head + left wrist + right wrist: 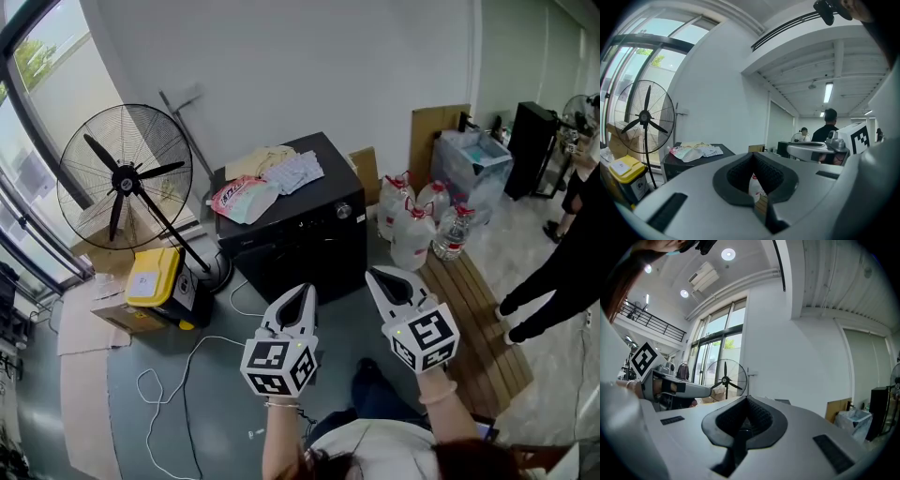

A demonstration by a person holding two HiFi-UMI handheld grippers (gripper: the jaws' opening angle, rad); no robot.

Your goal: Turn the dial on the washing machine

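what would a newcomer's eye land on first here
Probably the two white grippers low in the head view, the left gripper and the right gripper, both shut and empty, pointing toward the black washing machine ahead. Its silver dial sits on the front near the top, with bags and cloths piled on the lid. A big pedestal fan stands to the machine's left.

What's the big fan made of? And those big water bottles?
The fan looks like metal: a thin wire cage and dark blades, though the blades might be plastic. The water bottles look like clear plastic: see-through, slightly cloudy, with red tops.
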